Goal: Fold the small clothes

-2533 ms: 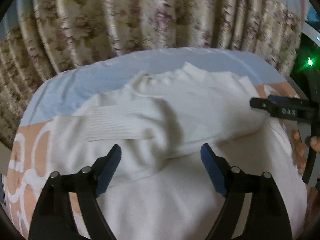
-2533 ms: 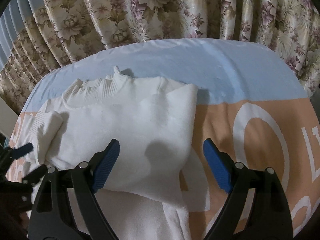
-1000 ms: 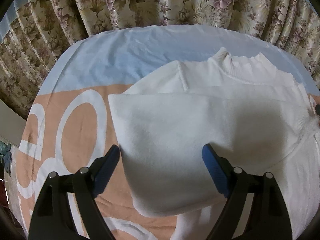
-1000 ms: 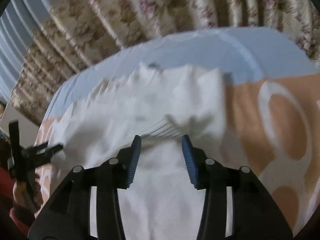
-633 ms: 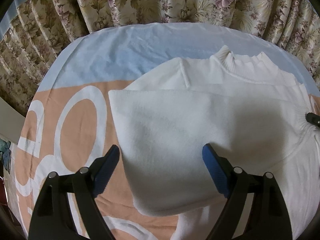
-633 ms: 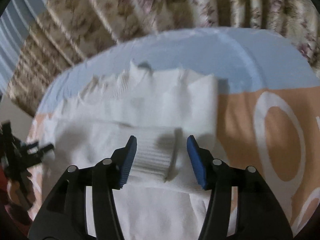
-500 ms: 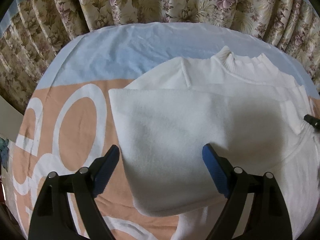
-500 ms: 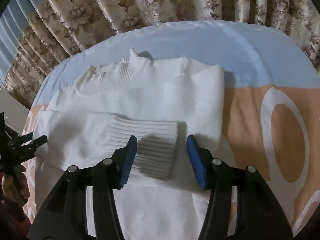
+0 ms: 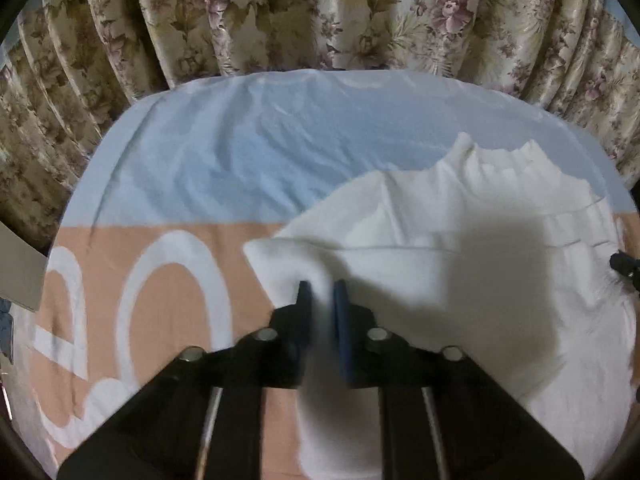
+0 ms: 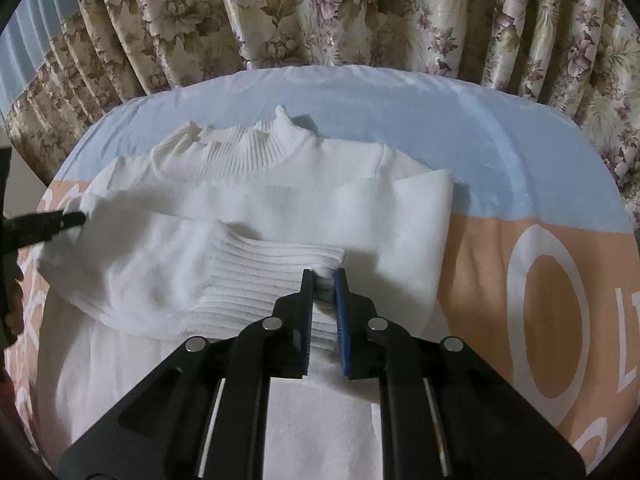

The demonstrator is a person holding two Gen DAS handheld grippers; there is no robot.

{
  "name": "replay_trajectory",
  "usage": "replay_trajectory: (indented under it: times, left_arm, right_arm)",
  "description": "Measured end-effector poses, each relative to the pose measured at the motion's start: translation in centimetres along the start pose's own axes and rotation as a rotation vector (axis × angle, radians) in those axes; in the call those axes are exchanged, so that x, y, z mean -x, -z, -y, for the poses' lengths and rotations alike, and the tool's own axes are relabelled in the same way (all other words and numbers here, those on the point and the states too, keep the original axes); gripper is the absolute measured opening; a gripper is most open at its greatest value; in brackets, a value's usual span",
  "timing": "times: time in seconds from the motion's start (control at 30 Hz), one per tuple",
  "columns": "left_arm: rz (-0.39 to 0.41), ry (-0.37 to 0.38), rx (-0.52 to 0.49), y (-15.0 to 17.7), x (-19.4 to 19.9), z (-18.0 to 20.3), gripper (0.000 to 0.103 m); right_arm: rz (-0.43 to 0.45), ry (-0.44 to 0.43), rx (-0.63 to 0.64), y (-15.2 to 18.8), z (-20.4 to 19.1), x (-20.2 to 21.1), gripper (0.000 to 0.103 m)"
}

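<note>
- Left wrist view: the left gripper [image 9: 320, 292] has its 2 blue-padded fingers [image 9: 341, 320] drawn close together, pinching a fold of the sweater [image 9: 460, 280] at its left edge.
- White cloth fills the narrow gap between the fingers and runs down under the black frame.
- The sweater lies flat on the sheet [image 9: 248, 152], neck toward the curtain [image 9: 320, 12], with its ribbed collar [image 9: 496, 156] standing up slightly.
- A sleeve is folded across the chest, forming a straight horizontal edge just ahead of the fingers.
- A dark shadow covers the middle of the sweater.
- The tip of the right gripper [image 9: 624, 266] shows at the right edge, touching the sweater's side.
- The sheet is pale blue at the far end and orange with white rings nearer the camera.
- Right wrist view: the right gripper [image 10: 323, 280] is clamped on the ribbed cuff [image 10: 272, 276] of the folded sleeve, its fingers nearly touching with cloth between them.
- The cuff lies across the sweater [image 10: 320, 200], roughly at chest level, below the collar [image 10: 228, 148].
- The sweater's right side is folded inward, leaving a straight vertical edge beside the orange part of the sheet [image 10: 500, 132].
- The left gripper [image 10: 44, 226] reaches in from the left edge, its tip touching the sweater's shoulder area.
- Floral folds of the curtain [image 10: 360, 12] hang behind the sheet in both views.
</note>
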State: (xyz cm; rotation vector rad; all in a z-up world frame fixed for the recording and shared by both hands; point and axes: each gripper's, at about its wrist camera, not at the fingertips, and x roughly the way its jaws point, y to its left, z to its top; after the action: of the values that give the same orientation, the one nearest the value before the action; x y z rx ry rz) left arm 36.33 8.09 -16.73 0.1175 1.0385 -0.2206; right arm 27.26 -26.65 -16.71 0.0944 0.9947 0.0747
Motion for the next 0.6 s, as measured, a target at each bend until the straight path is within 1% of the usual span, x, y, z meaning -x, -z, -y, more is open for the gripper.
replay_trajectory:
  times: [0.07,0.13,0.2,0.3,0.37,0.4,0.47,0.5,0.57,0.6]
  left_arm:
    - [-0.002,0.014,0.01,-0.1,-0.1,-0.5,0.012]
    - [0.018,0.008,0.008,-0.1,0.2,-0.5,0.012]
    - [0.057,0.006,0.018,-0.2,0.9,-0.3,0.012]
    - [0.141,0.035,0.032,-0.7,2.4,0.0,0.012]
    - [0.16,0.035,0.007,-1.1,2.5,0.8,0.012]
    - [0.155,0.027,-0.009,-1.2,2.1,1.4,0.013]
    - [0.12,0.018,-0.038,-1.6,1.0,2.3,0.018]
    - [0.104,0.003,-0.05,-1.7,0.4,2.7,0.025]
    - [0.086,-0.019,-0.063,-1.8,-0.5,3.0,0.035]
    - [0.075,-0.034,-0.063,-1.9,-1.0,2.8,0.042]
  right_arm:
    - [0.014,-0.002,0.007,-0.4,-0.3,0.1,0.009]
    - [0.036,-0.003,0.018,-1.1,-0.5,0.4,0.009]
    - [0.072,0.007,0.036,-2.2,-0.8,0.7,0.008]
    - [0.136,0.031,0.039,-3.7,-0.6,1.5,0.006]
    - [0.173,0.053,0.009,-4.6,0.5,2.2,0.006]
    - [0.177,0.061,-0.002,-4.7,1.0,2.3,0.006]
    - [0.158,0.068,-0.049,-4.7,2.8,1.9,0.006]
    - [0.142,0.066,-0.071,-4.5,3.6,1.6,0.006]
    - [0.087,0.057,-0.126,-3.7,5.2,0.5,0.006]
    - [0.067,0.053,-0.151,-3.1,5.9,-0.1,0.006]
